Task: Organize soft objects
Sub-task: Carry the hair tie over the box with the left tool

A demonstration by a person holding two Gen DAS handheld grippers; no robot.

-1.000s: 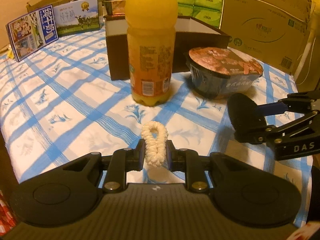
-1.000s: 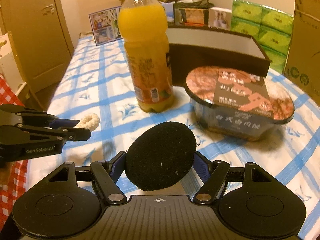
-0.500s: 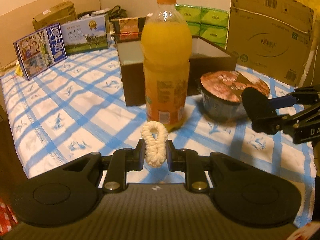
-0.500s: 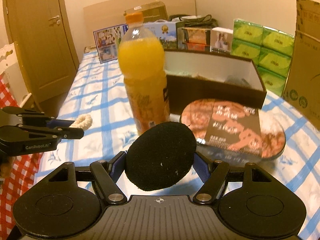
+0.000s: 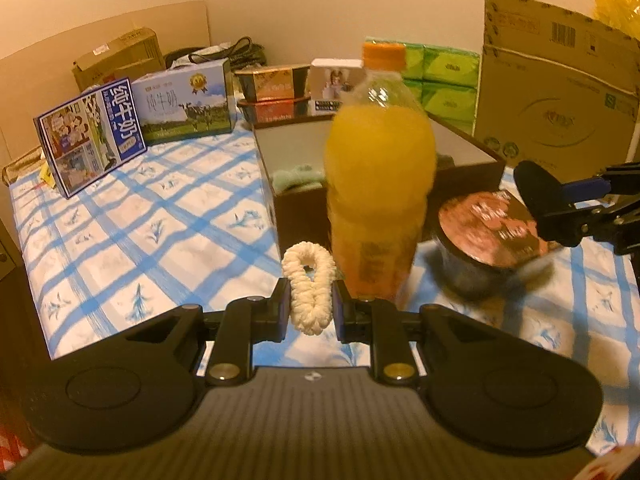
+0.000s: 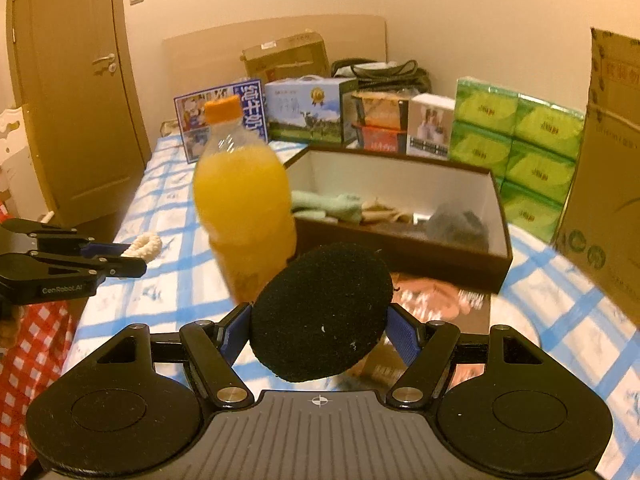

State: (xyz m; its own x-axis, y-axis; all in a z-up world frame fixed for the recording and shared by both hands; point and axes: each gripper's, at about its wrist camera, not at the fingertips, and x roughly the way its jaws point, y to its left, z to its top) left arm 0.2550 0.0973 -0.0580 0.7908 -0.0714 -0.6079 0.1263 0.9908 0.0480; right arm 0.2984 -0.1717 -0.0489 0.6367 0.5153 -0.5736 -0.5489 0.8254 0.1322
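My left gripper (image 5: 308, 306) is shut on a cream braided hair tie (image 5: 309, 286), held upright above the checked cloth. My right gripper (image 6: 320, 330) is shut on a round black soft pad (image 6: 322, 310). Each gripper shows in the other's view: the right one (image 5: 560, 208) with its black pad at the right edge, the left one (image 6: 120, 258) with the hair tie (image 6: 144, 245) at the left edge. Beyond both stands an open brown box (image 6: 460, 252) holding a mint green cloth (image 6: 332, 206), a beige piece and a grey fluffy item (image 6: 458, 222).
A tall orange juice bottle (image 5: 378, 184) stands directly ahead, in front of the box. A lidded noodle bowl (image 5: 488, 240) sits to its right. Milk cartons (image 5: 92, 136), green tissue packs (image 6: 516, 148) and a big cardboard box (image 5: 556, 108) line the back and right. A door (image 6: 72, 100) is at the left.
Both grippers have risen and tipped up with their items still held. The bottle and bowl have dropped lower in view and the inside of the brown box now shows.
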